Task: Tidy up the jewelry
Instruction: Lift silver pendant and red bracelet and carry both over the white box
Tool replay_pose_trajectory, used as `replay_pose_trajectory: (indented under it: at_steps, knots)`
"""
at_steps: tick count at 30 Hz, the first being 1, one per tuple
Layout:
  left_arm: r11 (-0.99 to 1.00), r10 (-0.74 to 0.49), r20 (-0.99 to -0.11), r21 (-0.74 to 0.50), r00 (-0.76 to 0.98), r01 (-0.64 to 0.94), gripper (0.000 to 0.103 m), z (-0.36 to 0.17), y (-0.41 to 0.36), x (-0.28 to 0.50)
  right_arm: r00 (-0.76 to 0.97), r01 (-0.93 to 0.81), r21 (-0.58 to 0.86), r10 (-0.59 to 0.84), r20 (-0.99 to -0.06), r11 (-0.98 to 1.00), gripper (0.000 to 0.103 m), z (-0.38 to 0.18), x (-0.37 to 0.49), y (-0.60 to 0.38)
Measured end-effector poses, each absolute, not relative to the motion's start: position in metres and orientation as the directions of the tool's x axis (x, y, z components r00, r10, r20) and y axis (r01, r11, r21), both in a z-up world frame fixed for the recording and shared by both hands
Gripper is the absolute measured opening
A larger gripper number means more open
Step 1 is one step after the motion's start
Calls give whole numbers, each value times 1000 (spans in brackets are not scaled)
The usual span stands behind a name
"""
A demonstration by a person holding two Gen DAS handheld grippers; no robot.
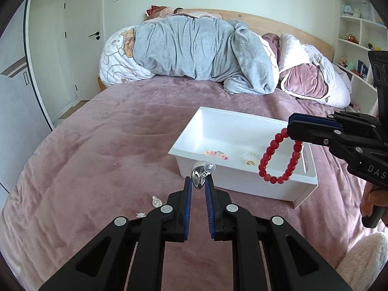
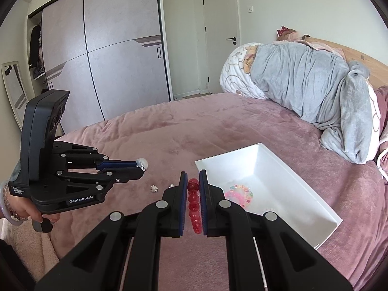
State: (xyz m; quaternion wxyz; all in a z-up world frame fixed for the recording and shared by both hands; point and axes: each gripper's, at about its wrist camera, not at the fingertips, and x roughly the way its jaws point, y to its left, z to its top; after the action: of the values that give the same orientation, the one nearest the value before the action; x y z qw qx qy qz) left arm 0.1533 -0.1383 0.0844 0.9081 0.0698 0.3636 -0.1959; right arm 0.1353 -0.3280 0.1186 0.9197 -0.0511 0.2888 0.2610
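**Both grippers loaded above the bed**

The right gripper [image 1: 289, 131] is clenched on a red bead bracelet [image 1: 278, 160] hanging over the white box [image 1: 245, 181]; the left gripper [image 1: 198, 184] pinches a silver earring [image 1: 202, 172]. Two bracelets already lie inside; two small trinkets [image 1: 156, 201] remain on the pink blanket [image 1: 109, 157]. Readable: "GenRobot.AI".

Right gripper [image 2: 193, 184]: jaws clamped on a red translucent bead bracelet [image 2: 194, 202], which hangs between them. Left gripper [image 2: 143, 165], held in a hand [image 2: 29, 212] at the left: jaws pinched on a small silvery rounded ornament [image 2: 142, 163]. White rectangular plastic tray [image 2: 303, 181] rests on the pink plush bed cover [image 2: 169, 131]; a pastel beaded bracelet [image 2: 238, 194] lies inside. Two small silvery pieces [image 2: 154, 188] lie on the cover beside the tray.
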Motion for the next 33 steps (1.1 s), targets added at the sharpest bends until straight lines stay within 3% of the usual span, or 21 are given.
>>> replay_pose_trajectory:
  at_steps: [13, 33]
  knots:
    - [887, -352, -691, -30, 632, 461, 16, 86, -196, 186, 741, -432, 30, 374, -558, 901, 10, 123, 150, -386]
    - [885, -334, -744, -37, 578, 464, 16, 47, -249, 267, 701, -380, 140, 384, -601, 914, 10, 65, 212, -428]
